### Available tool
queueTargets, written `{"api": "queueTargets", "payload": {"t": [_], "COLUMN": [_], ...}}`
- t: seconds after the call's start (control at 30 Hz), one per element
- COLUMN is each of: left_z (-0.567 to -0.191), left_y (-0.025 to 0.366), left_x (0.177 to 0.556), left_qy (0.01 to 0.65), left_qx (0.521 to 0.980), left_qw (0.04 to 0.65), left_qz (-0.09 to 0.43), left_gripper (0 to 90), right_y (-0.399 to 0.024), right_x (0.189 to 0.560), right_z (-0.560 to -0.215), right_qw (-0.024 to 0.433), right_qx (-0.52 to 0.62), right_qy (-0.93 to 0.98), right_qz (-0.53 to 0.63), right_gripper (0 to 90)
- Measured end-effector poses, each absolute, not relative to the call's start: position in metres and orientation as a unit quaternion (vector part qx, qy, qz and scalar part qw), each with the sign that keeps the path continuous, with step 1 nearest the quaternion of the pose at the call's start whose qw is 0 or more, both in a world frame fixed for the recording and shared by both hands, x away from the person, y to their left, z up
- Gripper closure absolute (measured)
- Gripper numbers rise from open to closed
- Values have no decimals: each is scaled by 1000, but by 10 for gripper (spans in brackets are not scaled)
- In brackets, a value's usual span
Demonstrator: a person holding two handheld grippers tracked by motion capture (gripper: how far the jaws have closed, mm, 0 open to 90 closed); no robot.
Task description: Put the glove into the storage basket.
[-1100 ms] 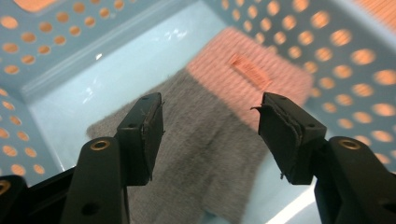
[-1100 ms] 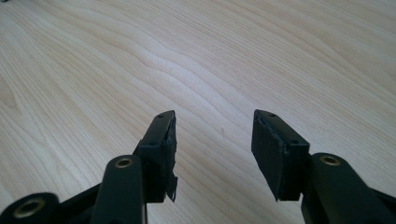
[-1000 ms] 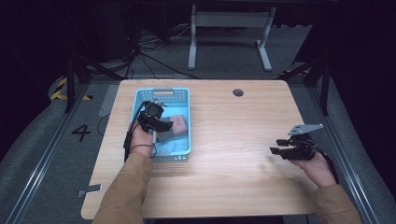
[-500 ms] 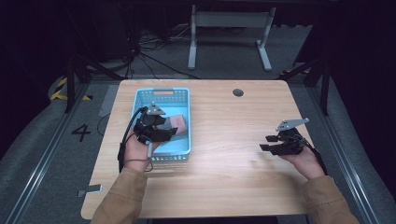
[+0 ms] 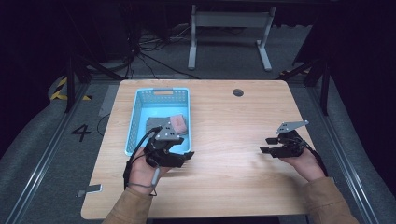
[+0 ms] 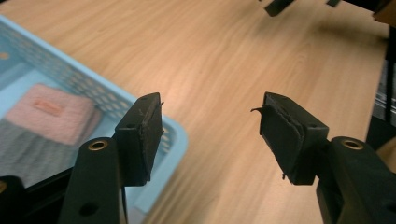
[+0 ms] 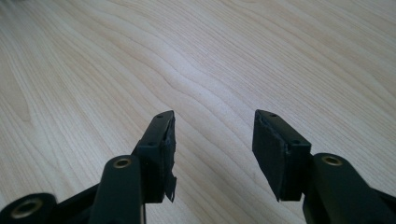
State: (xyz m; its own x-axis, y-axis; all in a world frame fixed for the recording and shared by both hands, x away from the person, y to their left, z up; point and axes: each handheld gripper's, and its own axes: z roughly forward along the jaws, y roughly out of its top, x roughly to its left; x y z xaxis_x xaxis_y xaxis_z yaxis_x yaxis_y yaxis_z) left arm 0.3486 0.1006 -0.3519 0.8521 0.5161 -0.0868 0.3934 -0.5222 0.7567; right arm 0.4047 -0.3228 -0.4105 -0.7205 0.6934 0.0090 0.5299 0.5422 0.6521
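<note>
The left hand-held gripper [image 5: 187, 155] hangs wide and empty at the blue basket's [image 5: 134, 122] 5 o'clock corner; a pink pad [image 5: 178, 122] lies inside on grey cloth [image 5: 154, 124]. At the table's [image 5: 233, 186] 3 o'clock edge, the right hand-held gripper [image 5: 266, 145] gapes wide over bare wood
</note>
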Motion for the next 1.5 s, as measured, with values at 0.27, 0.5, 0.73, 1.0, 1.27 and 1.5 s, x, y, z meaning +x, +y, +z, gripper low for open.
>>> {"api": "queueTargets", "payload": {"t": [0.27,0.5,0.73,1.0,1.27,1.5], "left_z": [-372,-394,-418,-444,-453,-453], "left_y": [82,70,60,47,43,44], "left_x": [338,334,334,332,334,335], "left_qy": [228,217,220,217,221,225], "left_qx": [896,908,906,911,913,911], "left_qw": [380,358,361,348,342,345], "left_qz": [37,18,28,39,14,10], "left_gripper": [391,391,407,437,429,425], "right_y": [-325,-325,-322,-323,-320,-317], "right_x": [405,405,406,411,411,411], "right_z": [-412,-413,-419,-436,-440,-442], "right_qw": [123,122,118,110,114,115], "right_qx": [349,348,343,354,347,338], "right_qy": [871,873,878,881,884,888], "right_qz": [323,320,312,293,292,289], "right_gripper": [495,492,490,490,490,483]}}
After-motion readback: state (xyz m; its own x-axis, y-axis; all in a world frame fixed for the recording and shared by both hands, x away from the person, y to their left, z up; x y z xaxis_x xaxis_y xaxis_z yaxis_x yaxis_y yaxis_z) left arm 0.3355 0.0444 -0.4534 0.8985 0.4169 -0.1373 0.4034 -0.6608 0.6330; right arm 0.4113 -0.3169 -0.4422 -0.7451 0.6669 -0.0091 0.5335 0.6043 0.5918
